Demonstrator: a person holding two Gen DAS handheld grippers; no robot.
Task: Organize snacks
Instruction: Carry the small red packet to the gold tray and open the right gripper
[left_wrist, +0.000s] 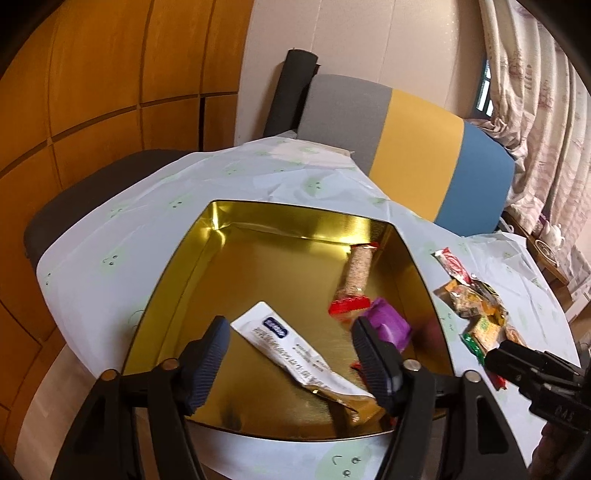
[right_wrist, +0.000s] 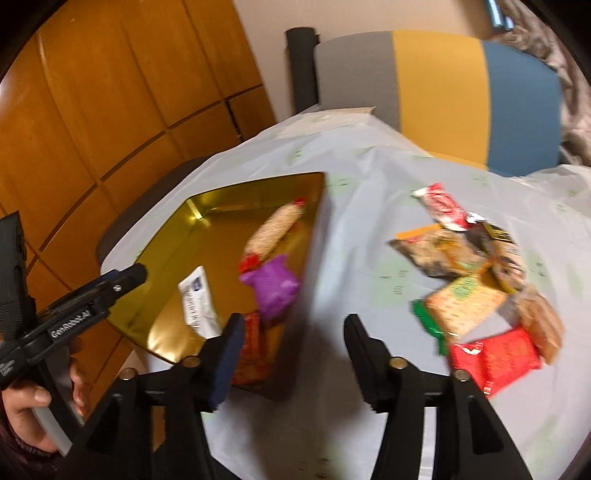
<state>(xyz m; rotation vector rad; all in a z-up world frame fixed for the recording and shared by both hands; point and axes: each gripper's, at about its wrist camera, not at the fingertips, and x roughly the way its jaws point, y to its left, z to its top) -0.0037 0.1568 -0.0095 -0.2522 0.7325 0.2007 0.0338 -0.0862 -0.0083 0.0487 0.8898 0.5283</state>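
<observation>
The left gripper stands wide open above the near end of the gold tin, nothing between its pads. Directly between and below its fingers lies a white sachet, flat on the tin floor. Just beyond the right finger sits a purple packet, and past that a long sesame bar with red ends, lying against the tin's right wall.

The right gripper is also open and empty, its jaws apart over the tin's right edge and the pale tablecloth. To the right of its fingers, on the cloth and outside the tin, lies the loose pile of snacks: a red packet nearest, a cracker pack behind it, and a red-and-white wrapper farthest off. A red-orange packet lies in the tin just behind the left finger. The right view is blurred.
</observation>
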